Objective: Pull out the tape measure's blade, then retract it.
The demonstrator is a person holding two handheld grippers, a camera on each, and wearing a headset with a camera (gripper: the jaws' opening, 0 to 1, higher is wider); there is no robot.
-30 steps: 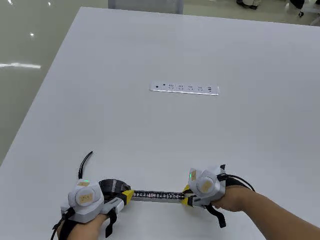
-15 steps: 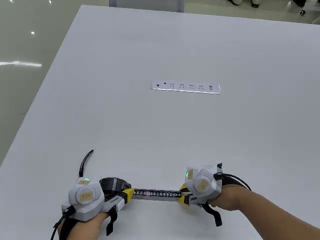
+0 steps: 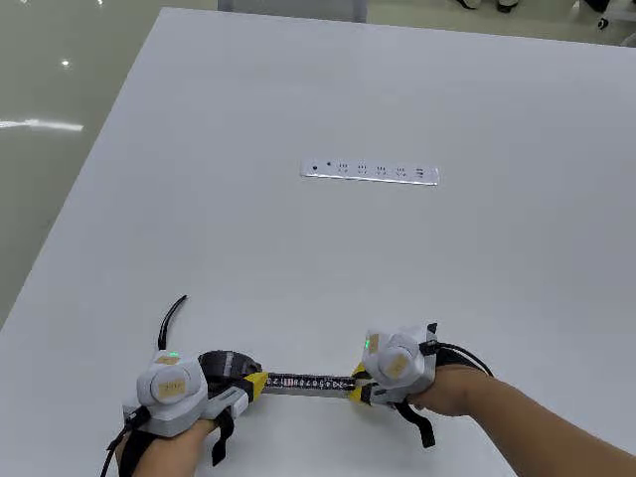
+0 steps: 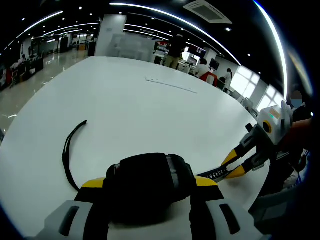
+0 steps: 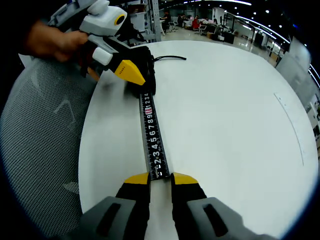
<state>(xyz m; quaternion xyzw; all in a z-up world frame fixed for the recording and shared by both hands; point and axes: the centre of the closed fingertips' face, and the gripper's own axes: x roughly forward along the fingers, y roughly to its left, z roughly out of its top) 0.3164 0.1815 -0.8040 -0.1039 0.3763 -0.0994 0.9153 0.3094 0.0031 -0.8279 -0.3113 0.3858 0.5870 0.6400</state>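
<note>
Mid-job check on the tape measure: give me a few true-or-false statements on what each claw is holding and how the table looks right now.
1. The left claw is clamped on the tape measure's black case. True.
2. The right claw is open and clear of the blade. False: it is shut on the blade's end.
3. The blade is fully wound into the case. False: a numbered stretch runs from the case to the right claw.
4. The power strip lies further up the table, apart from both claws. True.
5. The case's black strap is looped over the right claw. False: it lies loose on the table beside the case.
</note>
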